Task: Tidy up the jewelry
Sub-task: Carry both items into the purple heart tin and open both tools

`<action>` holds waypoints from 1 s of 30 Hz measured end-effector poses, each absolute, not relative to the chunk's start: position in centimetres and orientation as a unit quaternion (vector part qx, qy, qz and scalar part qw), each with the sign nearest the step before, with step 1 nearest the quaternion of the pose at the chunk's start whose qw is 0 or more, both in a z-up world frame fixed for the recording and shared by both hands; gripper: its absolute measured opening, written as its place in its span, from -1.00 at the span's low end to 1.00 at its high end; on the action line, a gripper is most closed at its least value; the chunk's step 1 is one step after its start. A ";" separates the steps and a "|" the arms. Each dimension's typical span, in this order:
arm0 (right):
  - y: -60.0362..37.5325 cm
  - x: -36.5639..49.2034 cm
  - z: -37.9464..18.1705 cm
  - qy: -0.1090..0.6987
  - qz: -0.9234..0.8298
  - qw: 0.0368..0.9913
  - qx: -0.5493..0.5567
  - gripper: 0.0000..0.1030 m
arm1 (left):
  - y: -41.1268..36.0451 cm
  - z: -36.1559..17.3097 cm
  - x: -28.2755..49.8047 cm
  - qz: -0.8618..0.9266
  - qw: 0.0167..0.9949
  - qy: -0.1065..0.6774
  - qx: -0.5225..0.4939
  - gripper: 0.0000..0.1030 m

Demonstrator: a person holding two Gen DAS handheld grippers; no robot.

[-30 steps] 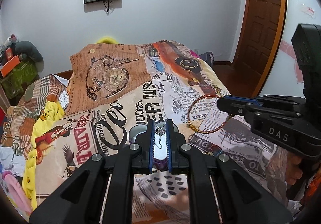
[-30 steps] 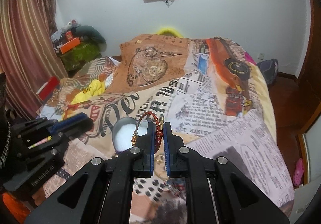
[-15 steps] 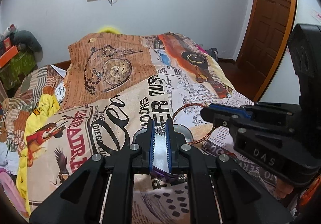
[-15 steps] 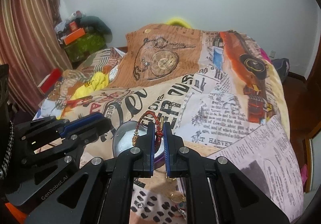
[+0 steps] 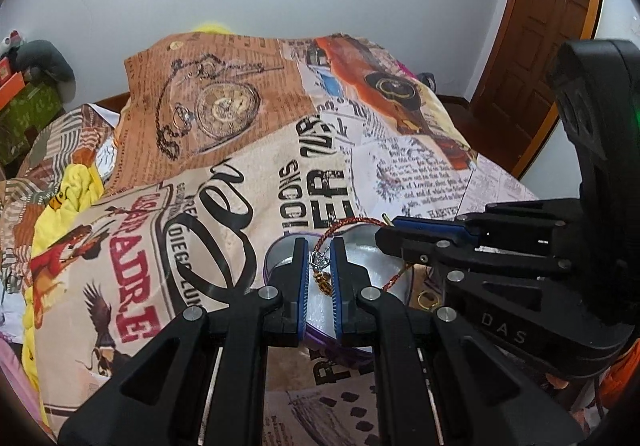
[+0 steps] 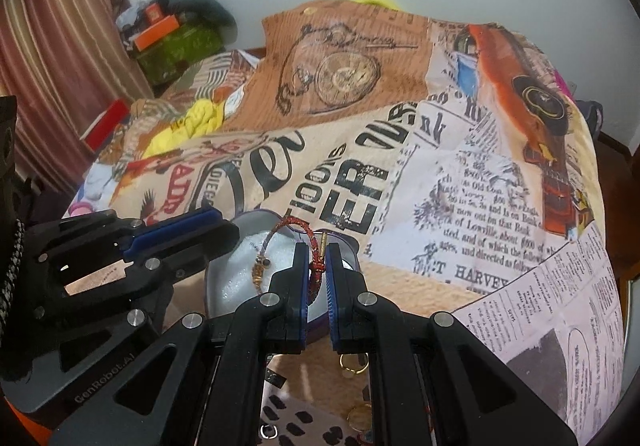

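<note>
A round silver tin with a purple rim (image 5: 362,258) (image 6: 232,286) sits on the printed bedspread just ahead of both grippers. My left gripper (image 5: 319,260) is shut on a small silver earring (image 5: 318,259) above the tin. My right gripper (image 6: 317,266) is shut on a red-and-gold cord bracelet (image 6: 294,224), which arcs over the tin; the bracelet also shows in the left wrist view (image 5: 346,226). The right gripper's body (image 5: 500,266) reaches in from the right, the left gripper's body (image 6: 132,246) from the left.
Gold rings (image 6: 354,362) and other small jewelry (image 6: 360,416) lie on the bedspread below the right gripper. A gold ring (image 5: 426,298) lies right of the tin. Yellow cloth (image 5: 60,202) and clutter sit at the bed's left; a wooden door (image 5: 540,26) stands at the right.
Both grippers have moved forward and down to the tin. The bracelet now hangs over the tin, and the earring is above its inside.
</note>
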State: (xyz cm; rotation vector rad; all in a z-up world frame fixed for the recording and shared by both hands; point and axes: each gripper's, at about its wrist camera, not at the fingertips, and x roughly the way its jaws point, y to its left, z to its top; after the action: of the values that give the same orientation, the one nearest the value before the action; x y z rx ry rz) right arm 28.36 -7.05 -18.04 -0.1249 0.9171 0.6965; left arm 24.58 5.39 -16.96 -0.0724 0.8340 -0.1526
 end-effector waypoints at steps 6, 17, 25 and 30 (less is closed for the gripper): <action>-6.8 28.6 -18.7 0.449 0.335 0.825 -0.070 -0.86 | 5.5 -17.7 25.1 -0.077 0.904 0.418 -0.040 -0.83; -6.5 28.3 -19.0 0.456 0.338 0.819 -0.088 -0.86 | 5.5 -17.7 24.7 -0.073 0.903 0.423 -0.035 -0.83; -6.9 27.8 -18.0 0.453 0.334 0.821 -0.093 -0.80 | 5.5 -16.8 23.6 -0.065 0.906 0.416 -0.032 -0.82; -7.7 27.1 -16.8 0.433 0.327 0.835 -0.089 -0.25 | 5.4 -16.0 22.6 -0.061 0.908 0.413 -0.028 -0.79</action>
State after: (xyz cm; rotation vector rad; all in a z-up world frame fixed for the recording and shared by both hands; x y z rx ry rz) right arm 27.07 -7.65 -16.82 -0.1891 0.9177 0.6915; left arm 22.64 5.40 -16.05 -0.0579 0.8525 -0.1261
